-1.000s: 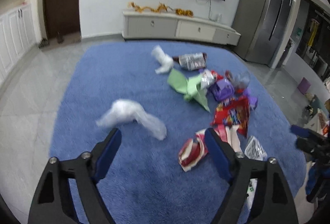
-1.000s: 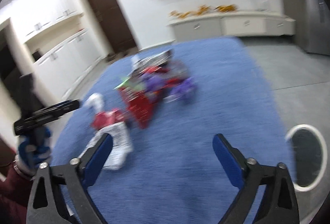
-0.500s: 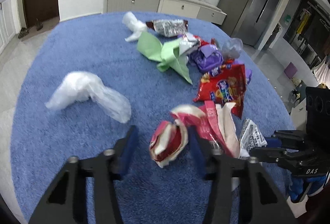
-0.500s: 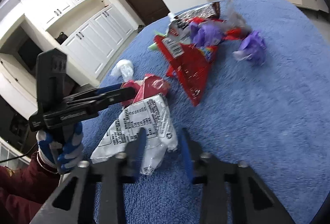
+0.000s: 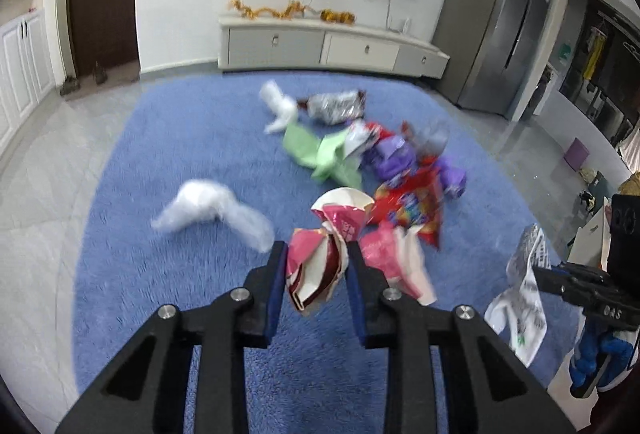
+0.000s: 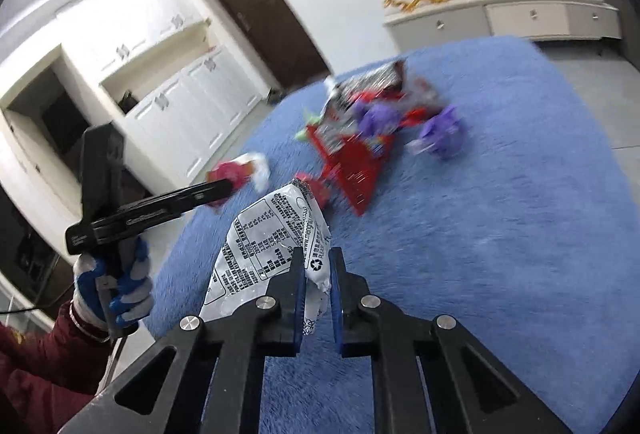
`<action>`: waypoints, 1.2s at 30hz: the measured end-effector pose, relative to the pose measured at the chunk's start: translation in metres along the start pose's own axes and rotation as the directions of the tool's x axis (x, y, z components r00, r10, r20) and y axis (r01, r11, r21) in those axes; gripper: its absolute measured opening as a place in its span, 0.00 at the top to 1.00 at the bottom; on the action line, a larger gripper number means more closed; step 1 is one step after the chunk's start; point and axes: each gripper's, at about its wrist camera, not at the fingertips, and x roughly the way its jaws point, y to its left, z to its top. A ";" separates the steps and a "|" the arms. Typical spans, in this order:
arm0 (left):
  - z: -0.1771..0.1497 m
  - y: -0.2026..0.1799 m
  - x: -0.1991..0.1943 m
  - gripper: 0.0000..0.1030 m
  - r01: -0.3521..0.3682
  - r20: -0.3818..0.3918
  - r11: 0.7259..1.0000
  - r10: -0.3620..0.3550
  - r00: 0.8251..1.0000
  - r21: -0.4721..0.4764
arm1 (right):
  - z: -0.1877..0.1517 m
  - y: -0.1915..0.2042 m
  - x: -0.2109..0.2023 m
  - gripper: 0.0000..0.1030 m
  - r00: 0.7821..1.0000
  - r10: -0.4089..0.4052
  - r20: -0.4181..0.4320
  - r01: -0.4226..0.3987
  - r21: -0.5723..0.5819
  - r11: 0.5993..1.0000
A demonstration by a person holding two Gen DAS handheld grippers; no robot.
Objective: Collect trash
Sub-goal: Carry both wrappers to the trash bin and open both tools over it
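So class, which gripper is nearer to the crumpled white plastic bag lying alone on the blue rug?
Left. The left gripper, shut on a pink wrapper, is just beside the white plastic bag. The right gripper, shut on a white printed wrapper, is further off.

Left claw [image 5: 316, 266] and right claw [image 6: 317, 274] both angled downward, jaws just closed, gloved left hand [image 6: 116, 286] on its handle.

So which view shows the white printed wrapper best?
The right wrist view: the white printed wrapper fills the centre, text and recycling mark readable, pinched in the right claw. The left wrist view catches it only at the right edge, blurred and distorted.
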 end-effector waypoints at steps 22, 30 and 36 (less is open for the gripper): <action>0.075 -0.369 0.163 0.74 0.424 -0.262 0.822 -0.345 0.902 0.380 | -0.027 -0.255 -0.187 0.90 0.628 -0.776 0.053 0.678 0.453 0.579; 0.077 -0.440 0.245 0.68 0.475 -0.377 0.825 -0.353 0.856 0.306 | -0.036 -0.314 -0.198 0.78 0.610 -0.793 -0.008 0.671 0.537 0.511; 0.082 -0.452 0.267 0.43 0.512 -0.396 0.828 -0.402 0.826 0.227 | -0.027 -0.329 -0.202 0.58 0.603 -0.798 -0.023 0.674 0.550 0.493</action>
